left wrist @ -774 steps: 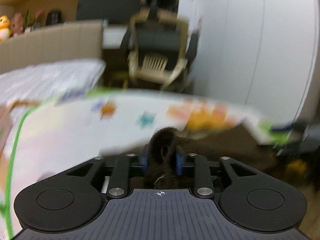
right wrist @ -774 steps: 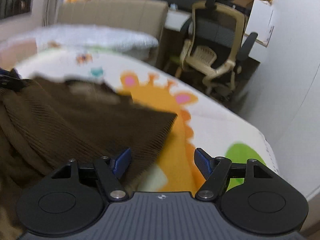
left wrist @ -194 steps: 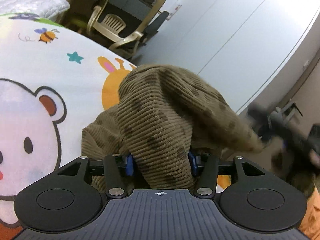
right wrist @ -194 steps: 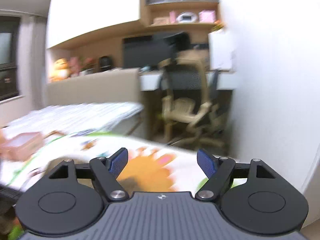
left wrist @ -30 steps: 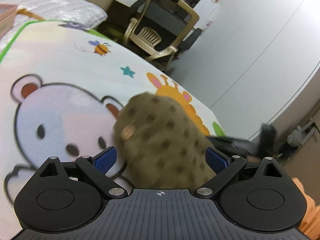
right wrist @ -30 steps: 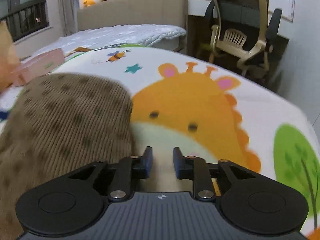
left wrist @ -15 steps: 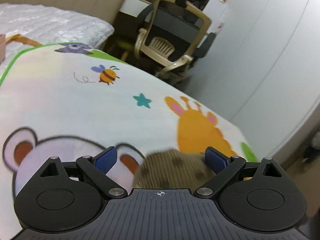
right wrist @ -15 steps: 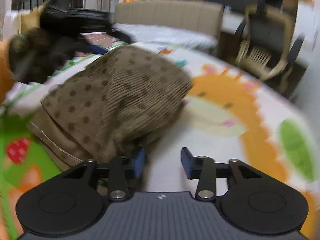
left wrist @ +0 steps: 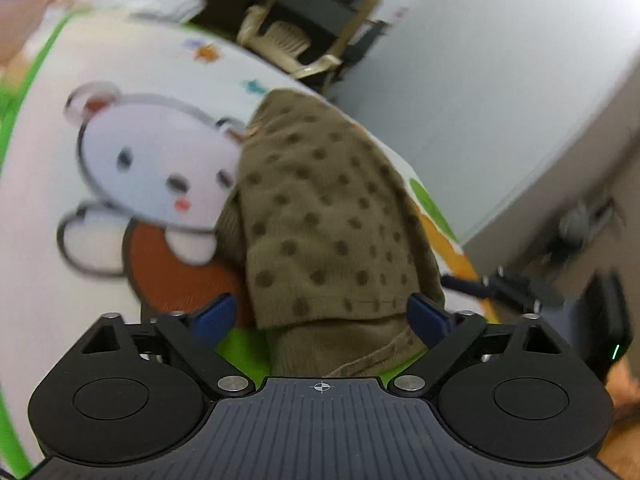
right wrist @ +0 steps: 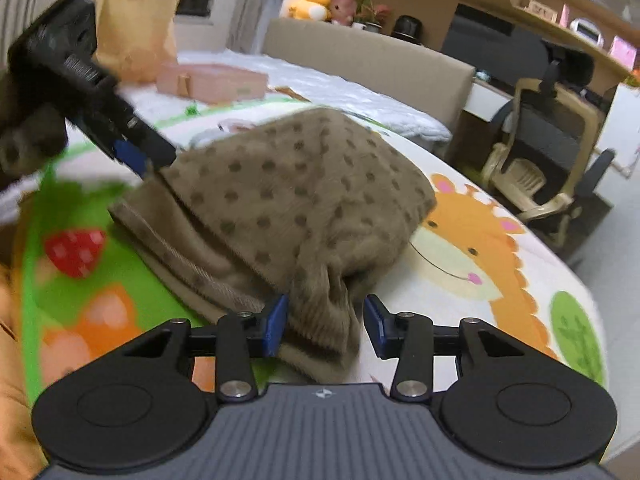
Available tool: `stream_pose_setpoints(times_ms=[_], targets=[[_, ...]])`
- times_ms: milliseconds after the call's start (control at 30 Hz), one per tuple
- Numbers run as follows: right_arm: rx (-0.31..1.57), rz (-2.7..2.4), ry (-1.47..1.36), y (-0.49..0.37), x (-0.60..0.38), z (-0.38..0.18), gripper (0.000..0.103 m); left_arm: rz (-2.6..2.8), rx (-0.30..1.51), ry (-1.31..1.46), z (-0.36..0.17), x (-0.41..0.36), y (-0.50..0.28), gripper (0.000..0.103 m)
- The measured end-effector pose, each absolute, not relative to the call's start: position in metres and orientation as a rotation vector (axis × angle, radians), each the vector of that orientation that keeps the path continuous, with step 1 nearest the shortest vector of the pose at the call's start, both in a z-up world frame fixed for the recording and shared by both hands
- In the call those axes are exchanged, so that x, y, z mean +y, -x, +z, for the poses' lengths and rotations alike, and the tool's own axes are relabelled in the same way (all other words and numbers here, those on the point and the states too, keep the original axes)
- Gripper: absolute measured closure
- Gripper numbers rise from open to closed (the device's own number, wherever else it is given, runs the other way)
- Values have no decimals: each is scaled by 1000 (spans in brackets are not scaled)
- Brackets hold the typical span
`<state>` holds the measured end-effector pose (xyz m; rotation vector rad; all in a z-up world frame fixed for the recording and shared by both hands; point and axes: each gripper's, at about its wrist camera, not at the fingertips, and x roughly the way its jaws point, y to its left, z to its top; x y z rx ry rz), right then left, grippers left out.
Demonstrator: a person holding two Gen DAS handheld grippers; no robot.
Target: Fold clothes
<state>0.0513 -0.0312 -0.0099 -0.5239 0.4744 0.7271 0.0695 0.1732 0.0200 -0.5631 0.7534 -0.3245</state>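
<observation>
A brown corduroy garment with dark dots (left wrist: 320,216) lies folded in a thick stack on the cartoon play mat (left wrist: 152,168). My left gripper (left wrist: 324,316) is open, its blue pads either side of the garment's near edge. It also shows in the right wrist view (right wrist: 132,152) at the garment's far left corner. In the right wrist view the garment (right wrist: 288,192) fills the middle. My right gripper (right wrist: 324,320) is open around a hanging fold at the near edge. It shows blurred in the left wrist view (left wrist: 520,288) at the right.
A beige office chair (right wrist: 544,152) stands beyond the mat by a desk. A pink box (right wrist: 212,82) and a paper bag (right wrist: 136,24) sit on the bed behind. A white wardrobe wall (left wrist: 480,80) rises on the right. Orange cloth (right wrist: 12,380) lies at the lower left.
My left gripper has dropped back down to the garment's near edge, still open. My right gripper has opened wider and now straddles a hanging fold of the garment.
</observation>
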Motion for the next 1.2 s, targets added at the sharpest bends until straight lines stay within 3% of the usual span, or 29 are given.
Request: stream_pose_setpoints(times_ms=[100,133,167,200,267,333,433,633,700,767,867,933,1033,1100,1133,1167,1200], targets=[[441,681,574,-44,-30,-18,61,-304,765,690,4,183,-76,34],[425,672,563,-42,-31,-16,62,-300,766,717,1,185,-79,49],[408,664,552,-41,-31,-13,72,-297,760,723,2,185,-80,65],[392,660,532,-40,-32,-7,83,-295,754,728,4,185,-81,70],[365,651,491,-39,-36,4,89,-288,730,722,11,185,-80,85],[384,648,464,-40,-42,7,91,-275,691,710,21,190,-73,93],[434,650,430,-43,-51,8,91,-265,666,698,29,195,-60,97],[575,669,436,-43,-67,-9,91,-262,690,596,36,189,-45,95],[560,679,386,-47,-75,3,83,-281,662,581,43,189,-43,89],[535,693,309,-54,-84,19,74,-293,629,560,51,187,-43,58],[486,719,175,-69,-91,43,62,-286,625,545,55,181,-52,34],[471,723,113,-85,-90,52,56,-273,650,571,49,180,-57,25],[487,705,112,-100,-79,46,53,-241,696,622,33,181,-62,26],[510,702,126,-105,-71,37,53,-225,711,669,23,185,-62,41],[522,700,133,-107,-67,32,53,-231,712,684,20,186,-62,79],[534,699,141,-109,-63,27,53,-235,707,688,20,188,-60,96],[546,697,148,-111,-59,23,52,-242,680,685,24,190,-57,97]])
